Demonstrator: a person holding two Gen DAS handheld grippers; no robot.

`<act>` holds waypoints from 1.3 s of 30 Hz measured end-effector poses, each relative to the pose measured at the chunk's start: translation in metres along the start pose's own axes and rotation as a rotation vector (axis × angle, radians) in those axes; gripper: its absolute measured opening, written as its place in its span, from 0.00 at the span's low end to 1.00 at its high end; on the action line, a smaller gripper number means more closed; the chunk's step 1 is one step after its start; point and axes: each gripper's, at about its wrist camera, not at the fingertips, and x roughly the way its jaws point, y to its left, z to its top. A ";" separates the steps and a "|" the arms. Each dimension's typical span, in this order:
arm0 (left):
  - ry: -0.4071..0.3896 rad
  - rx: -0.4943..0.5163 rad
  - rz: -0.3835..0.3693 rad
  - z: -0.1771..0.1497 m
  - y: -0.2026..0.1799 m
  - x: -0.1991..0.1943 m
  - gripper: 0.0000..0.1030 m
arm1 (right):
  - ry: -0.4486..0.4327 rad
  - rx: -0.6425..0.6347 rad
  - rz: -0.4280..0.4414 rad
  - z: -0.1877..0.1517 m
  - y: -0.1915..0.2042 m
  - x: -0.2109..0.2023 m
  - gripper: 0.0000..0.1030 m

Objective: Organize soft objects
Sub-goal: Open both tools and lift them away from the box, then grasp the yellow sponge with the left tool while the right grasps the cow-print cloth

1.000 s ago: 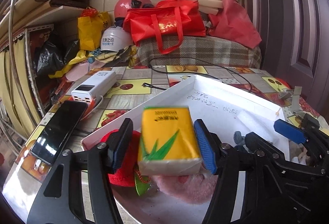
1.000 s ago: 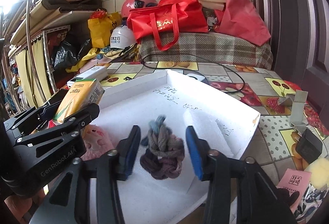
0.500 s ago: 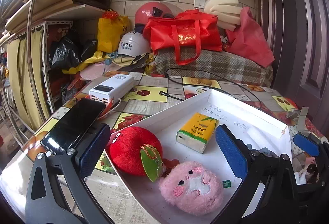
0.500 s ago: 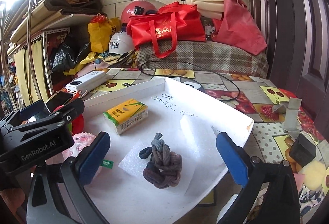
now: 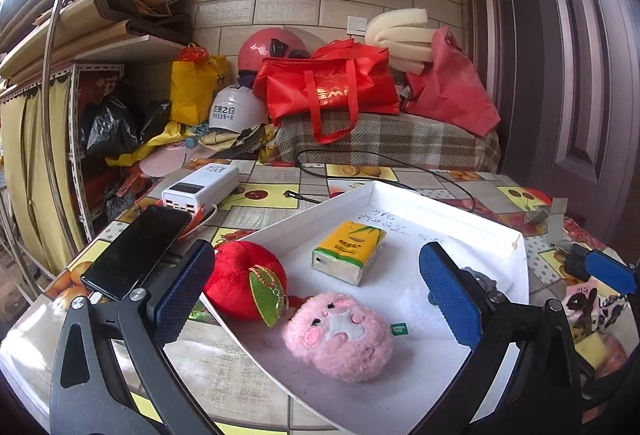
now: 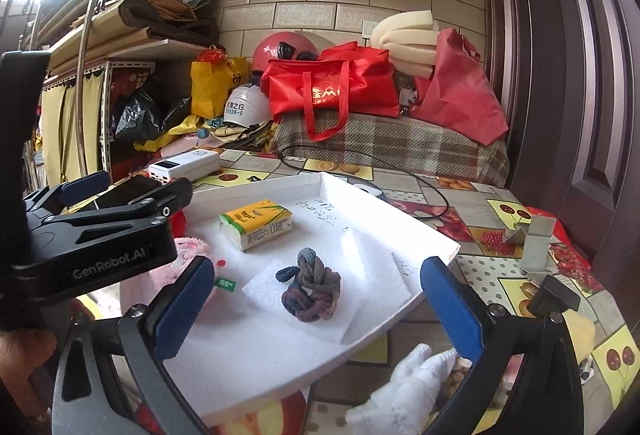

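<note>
left wrist view: left gripper (image 5: 316,299) spread wide, gripping nothing; white tray (image 5: 460,205) on patterned table (image 5: 256,195); inside, yellow tissue pack (image 5: 349,251) lying flat, red plush (image 5: 244,279) at near left rim, pink plush (image 5: 338,335) just beside it. right wrist view: right gripper (image 6: 316,311) spread wide, empty; knotted rope toy (image 6: 311,285) on foam sheet (image 6: 304,295) in tray, near tissue pack.
</note>
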 end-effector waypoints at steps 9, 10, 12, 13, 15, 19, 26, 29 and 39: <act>0.029 0.150 -0.269 -0.016 -0.062 -0.040 1.00 | 0.040 0.083 -0.068 -0.028 -0.082 -0.054 1.00; 0.035 0.179 -0.307 -0.018 -0.072 -0.044 1.00 | 0.052 0.094 -0.084 -0.031 -0.093 -0.059 1.00; 0.062 0.245 -0.400 -0.023 -0.094 -0.052 1.00 | 0.077 0.115 -0.118 -0.039 -0.116 -0.067 1.00; 0.088 0.277 -0.452 -0.026 -0.105 -0.055 1.00 | 0.098 0.140 -0.125 -0.041 -0.130 -0.070 1.00; 0.163 0.331 -0.566 -0.032 -0.127 -0.057 1.00 | 0.153 0.183 -0.126 -0.048 -0.153 -0.072 1.00; 0.292 0.406 -0.684 -0.042 -0.166 -0.052 0.99 | 0.282 0.243 -0.028 -0.062 -0.182 -0.061 0.96; 0.429 0.385 -0.699 -0.048 -0.198 -0.022 0.97 | 0.429 0.276 0.070 -0.073 -0.186 -0.023 0.78; 0.463 0.411 -0.679 -0.052 -0.209 -0.012 0.97 | 0.448 0.318 0.084 -0.070 -0.191 -0.007 0.74; 0.527 0.484 -0.657 -0.064 -0.221 -0.005 0.51 | 0.420 0.353 0.082 -0.073 -0.204 -0.022 0.39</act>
